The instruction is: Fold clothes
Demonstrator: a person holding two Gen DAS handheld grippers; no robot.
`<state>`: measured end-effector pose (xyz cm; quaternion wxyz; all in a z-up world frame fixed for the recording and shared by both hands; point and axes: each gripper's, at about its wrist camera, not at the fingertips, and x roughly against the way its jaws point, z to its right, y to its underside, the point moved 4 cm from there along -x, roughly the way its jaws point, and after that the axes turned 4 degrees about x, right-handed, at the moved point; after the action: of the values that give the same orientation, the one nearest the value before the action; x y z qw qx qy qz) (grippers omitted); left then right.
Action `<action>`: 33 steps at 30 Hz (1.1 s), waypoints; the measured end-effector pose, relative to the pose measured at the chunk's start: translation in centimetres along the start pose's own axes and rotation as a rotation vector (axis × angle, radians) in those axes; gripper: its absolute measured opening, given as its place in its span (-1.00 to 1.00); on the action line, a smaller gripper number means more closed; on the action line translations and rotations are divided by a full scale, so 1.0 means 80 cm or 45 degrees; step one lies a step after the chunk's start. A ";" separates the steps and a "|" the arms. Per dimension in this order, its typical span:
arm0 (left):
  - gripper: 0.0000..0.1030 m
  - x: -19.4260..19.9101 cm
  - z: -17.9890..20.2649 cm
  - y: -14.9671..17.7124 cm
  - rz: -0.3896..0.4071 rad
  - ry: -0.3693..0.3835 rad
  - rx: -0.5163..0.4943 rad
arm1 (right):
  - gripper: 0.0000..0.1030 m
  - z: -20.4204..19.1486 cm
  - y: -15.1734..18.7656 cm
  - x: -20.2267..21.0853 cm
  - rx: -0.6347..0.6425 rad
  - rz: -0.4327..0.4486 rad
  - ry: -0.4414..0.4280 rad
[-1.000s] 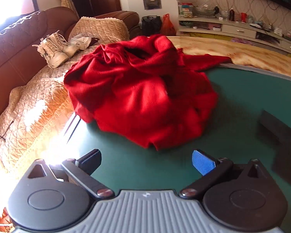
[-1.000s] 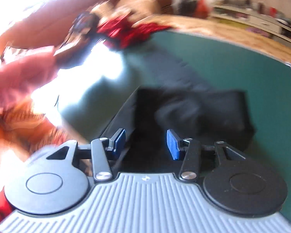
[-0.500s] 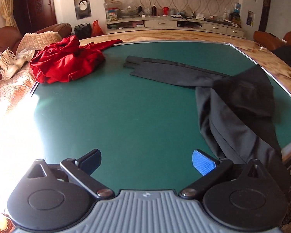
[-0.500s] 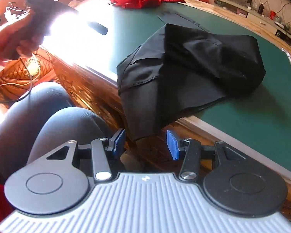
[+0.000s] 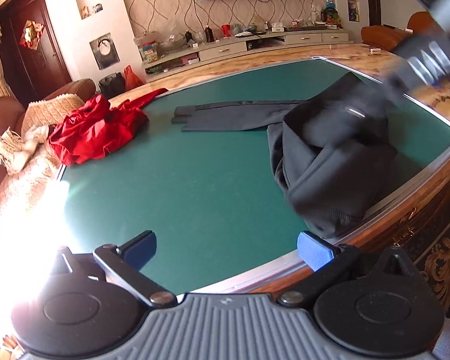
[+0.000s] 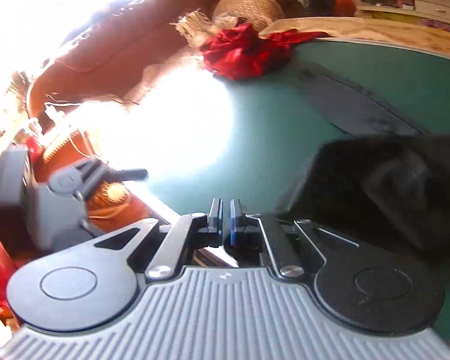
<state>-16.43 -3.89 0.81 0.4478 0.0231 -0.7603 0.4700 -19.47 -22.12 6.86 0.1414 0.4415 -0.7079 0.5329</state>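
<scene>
Black trousers (image 5: 324, 162) lie on the green table (image 5: 195, 180), one leg stretched flat toward the far side, the waist part bunched at the near right edge. They show dark and blurred in the right wrist view (image 6: 390, 180). A crumpled red garment (image 5: 96, 129) sits at the far left corner, and also shows in the right wrist view (image 6: 246, 51). My left gripper (image 5: 225, 249) is open and empty above the table's near edge. My right gripper (image 6: 226, 222) is shut with nothing between its pads, just left of the bunched trousers; it appears blurred at upper right in the left wrist view (image 5: 420, 63).
A brown sofa (image 6: 120, 45) with a quilted cover, cushion and white shoes (image 5: 12, 147) stands left of the table. A TV cabinet (image 5: 255, 45) with clutter lines the far wall. Strong glare washes out the table's left side (image 6: 180, 126).
My left gripper has drawn back from the red garment to the near edge, still open. My right gripper has closed and swung over the table beside the trousers.
</scene>
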 end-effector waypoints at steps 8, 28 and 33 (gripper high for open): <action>1.00 0.005 0.012 0.004 -0.002 -0.018 -0.077 | -0.69 -0.045 -0.088 -0.060 0.163 -0.060 -0.042; 1.00 -0.020 0.054 0.018 -0.051 0.145 -0.079 | 0.36 0.055 0.168 0.011 -0.001 0.033 0.373; 1.00 -0.014 0.026 0.027 -0.072 0.102 -0.019 | -0.86 0.046 0.147 -0.014 0.058 -0.027 0.380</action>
<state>-18.12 -4.66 -1.80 0.4911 0.0226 -0.7443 0.4520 -26.96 -24.35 -2.76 0.2406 0.3681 -0.6620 0.6069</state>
